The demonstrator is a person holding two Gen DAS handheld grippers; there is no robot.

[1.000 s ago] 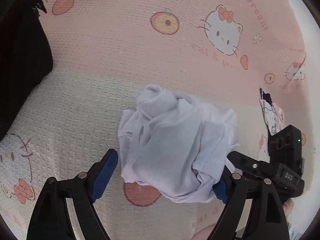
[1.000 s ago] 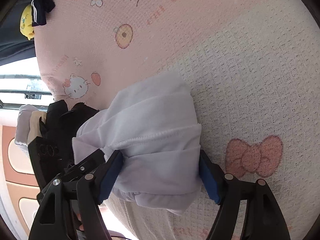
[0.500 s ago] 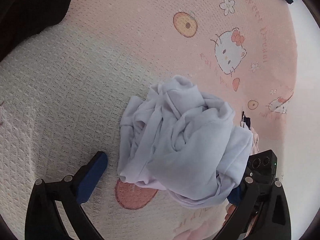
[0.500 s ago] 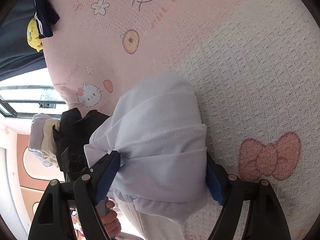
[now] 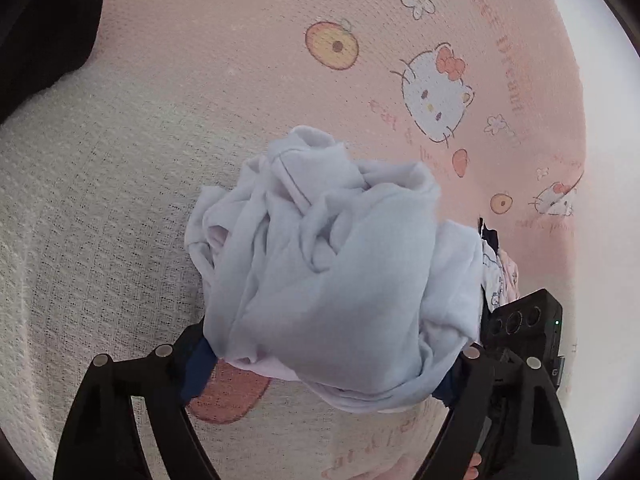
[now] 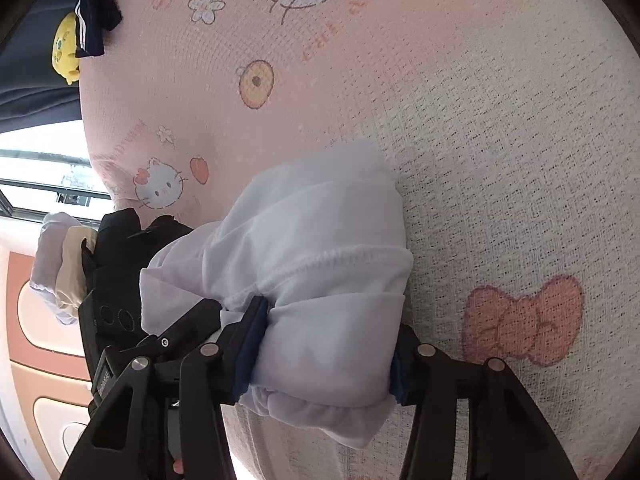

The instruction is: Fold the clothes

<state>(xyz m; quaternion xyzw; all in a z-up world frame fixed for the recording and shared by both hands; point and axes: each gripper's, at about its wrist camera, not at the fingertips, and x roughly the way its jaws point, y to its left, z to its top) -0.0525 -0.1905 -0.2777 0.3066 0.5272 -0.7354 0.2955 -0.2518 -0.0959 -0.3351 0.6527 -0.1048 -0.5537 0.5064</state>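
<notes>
A crumpled white garment (image 5: 332, 272) sits bunched up on the pink and cream bedspread (image 5: 120, 200). My left gripper (image 5: 320, 376) straddles the near side of the bundle. Its jaws are closing, and both blue pads touch the cloth, which partly covers them. In the right wrist view the same garment (image 6: 312, 264) shows a stitched hem. My right gripper (image 6: 324, 360) is closing on it, with the left pad (image 6: 252, 336) denting the fabric. The two grippers hold the bundle from opposite sides. The right one's black housing (image 5: 520, 328) shows beside the cloth.
The bedspread carries cartoon cat prints (image 5: 436, 96) and a pink bow (image 6: 524, 320). A dark item (image 5: 40, 20) lies at the far left. Navy striped clothing (image 6: 96, 12) and a yellow toy (image 6: 66, 50) lie beyond. Pale folded clothes (image 6: 56, 272) hang past the bed's edge by a window.
Both pairs of jaws have narrowed onto the white bundle. The left one's pad, earlier clear of the cloth, now touches it. The right one now pinches the fabric in.
</notes>
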